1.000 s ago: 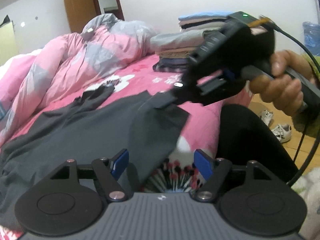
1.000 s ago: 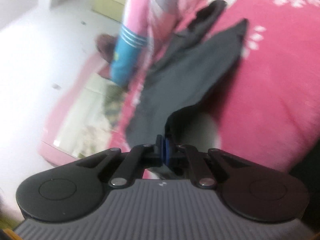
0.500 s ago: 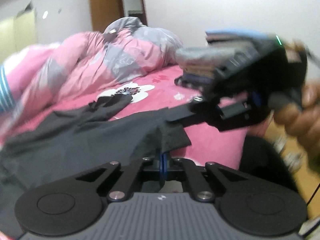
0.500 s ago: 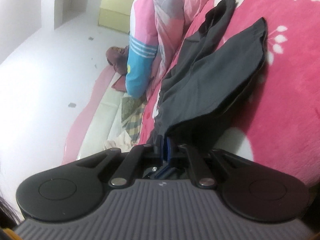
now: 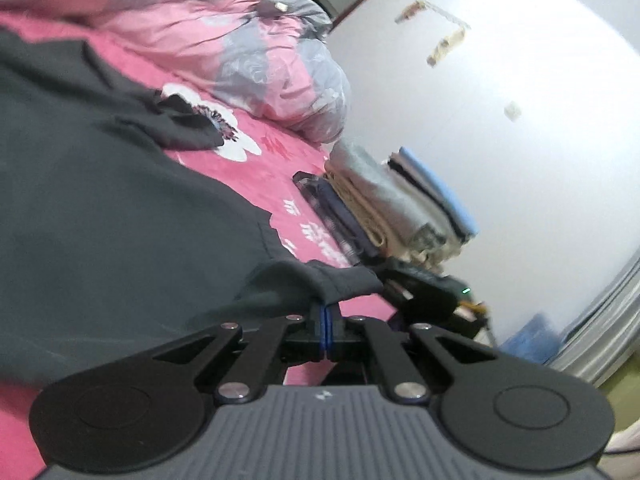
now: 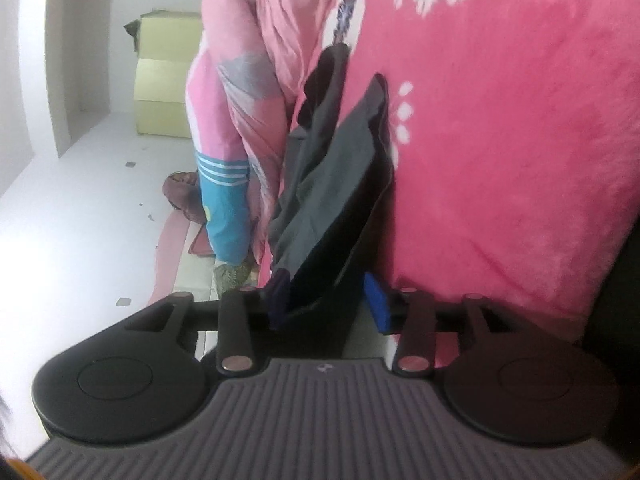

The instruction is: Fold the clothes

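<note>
The dark grey garment [image 5: 120, 216] lies spread over the pink floral bedsheet [image 5: 288, 152], with a folded corner bunched up near the front edge of the bed. The step in hand looks like a handover of that corner from one gripper to the other so the fold can be carried across. To do it well, the left gripper [image 5: 325, 320] should keep its hold firm and draw the hem taut and level, so the layer lands flat instead of rumpled; the right should clear fully before any pull, or the cloth may snag on a pad.

The left fingers are pressed together, pinching the garment's hem, which rises in a small ridge just above the blue pads [image 5: 320, 324]. The right gripper [image 6: 326, 300] has just been opening: its fingers stand partly spread, with dark cloth between them, draped against the left-hand pad but clear of the blue pad [image 6: 376, 300] on the other side. A stack of folded clothes [image 5: 400, 208] sits farther along the bed, by the pink duvet [image 5: 200, 28].
</note>
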{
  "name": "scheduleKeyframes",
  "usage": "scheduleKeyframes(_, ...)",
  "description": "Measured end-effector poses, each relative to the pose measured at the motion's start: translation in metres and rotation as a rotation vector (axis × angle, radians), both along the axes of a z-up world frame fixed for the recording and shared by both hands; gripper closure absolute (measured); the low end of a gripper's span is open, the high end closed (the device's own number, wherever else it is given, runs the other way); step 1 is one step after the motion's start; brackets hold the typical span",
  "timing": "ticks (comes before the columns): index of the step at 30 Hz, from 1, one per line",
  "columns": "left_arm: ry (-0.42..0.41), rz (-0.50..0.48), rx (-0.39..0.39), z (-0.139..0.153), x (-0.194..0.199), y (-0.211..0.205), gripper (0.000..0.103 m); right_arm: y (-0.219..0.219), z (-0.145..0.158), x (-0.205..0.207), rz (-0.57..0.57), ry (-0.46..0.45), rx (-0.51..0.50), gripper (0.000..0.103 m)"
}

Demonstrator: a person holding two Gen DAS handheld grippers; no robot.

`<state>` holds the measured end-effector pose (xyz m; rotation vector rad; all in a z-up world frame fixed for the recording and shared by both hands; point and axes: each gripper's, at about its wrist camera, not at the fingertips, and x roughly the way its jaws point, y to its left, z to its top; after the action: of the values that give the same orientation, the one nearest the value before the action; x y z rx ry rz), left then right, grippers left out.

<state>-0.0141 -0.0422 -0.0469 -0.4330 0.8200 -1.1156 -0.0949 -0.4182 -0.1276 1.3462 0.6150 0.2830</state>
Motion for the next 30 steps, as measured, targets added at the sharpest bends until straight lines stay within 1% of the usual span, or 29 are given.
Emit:
scheduleKeyframes(2, 0.035, -0.003, -0.039, -0.003, 0.005, 0.006, 0.102, 0.001, -0.002, 0.005, 0.005, 0.004, 0.006, 0.060)
scheduleKeyframes(4, 0.041, -0.025, -0.061, -0.004, 0.005, 0.008, 0.102, 0.002, -0.002, 0.011, 0.004, 0.002, 0.009, 0.061)
scheduleKeyframes(6, 0.040, -0.058, -0.057, -0.005, 0.004, 0.005, 0.102, -0.001, 0.001, 0.012, 0.006, -0.011, -0.012, 0.063)
scheduleKeyframes(7, 0.041, -0.072, -0.050, -0.007, 0.002, 0.003, 0.102, -0.002, 0.003, 0.012, 0.007, -0.018, -0.023, 0.072)
scheduleKeyframes(8, 0.042, -0.086, -0.042, -0.009, 0.001, 0.001, 0.102, -0.003, 0.005, 0.012, 0.010, -0.023, -0.039, 0.079)
scheduleKeyframes(9, 0.032, -0.102, -0.024, -0.012, -0.001, -0.001, 0.102, -0.005, 0.006, 0.010, 0.012, -0.026, -0.057, 0.091)
scheduleKeyframes(10, 0.022, -0.119, -0.006, -0.014, -0.004, -0.004, 0.102, -0.007, 0.008, 0.007, 0.013, -0.029, -0.076, 0.095)
scheduleKeyframes(12, -0.005, -0.155, 0.041, -0.019, -0.009, -0.010, 0.102, -0.010, 0.010, 0.002, 0.015, -0.034, -0.113, 0.098)
scheduleKeyframes(16, -0.043, -0.228, 0.160, -0.034, -0.016, -0.021, 0.101, -0.018, 0.008, -0.009, -0.009, 0.003, -0.191, 0.099)
scheduleKeyframes(20, -0.031, -0.289, 0.226, -0.047, -0.019, -0.023, 0.100, -0.024, 0.006, -0.020, -0.026, 0.037, -0.252, 0.099)
scheduleKeyframes(23, -0.045, -0.314, 0.260, -0.046, -0.023, -0.020, 0.092, -0.023, 0.015, -0.023, -0.034, 0.044, -0.325, 0.098)
scheduleKeyframes(24, -0.053, -0.313, 0.265, -0.044, -0.025, -0.017, 0.086, -0.021, 0.022, -0.023, -0.038, 0.036, -0.365, 0.097)
scheduleKeyframes(25, -0.060, -0.312, 0.270, -0.043, -0.027, -0.014, 0.083, -0.019, 0.030, -0.023, -0.034, 0.015, -0.421, 0.097)
scheduleKeyframes(27, -0.074, -0.310, 0.279, -0.040, -0.031, -0.009, 0.083, -0.010, 0.047, -0.019, -0.003, -0.047, -0.520, 0.096)
scheduleKeyframes(30, -0.080, -0.244, 0.257, -0.033, -0.031, 0.005, 0.081, 0.024, 0.066, 0.002, 0.120, -0.127, -0.659, 0.096)
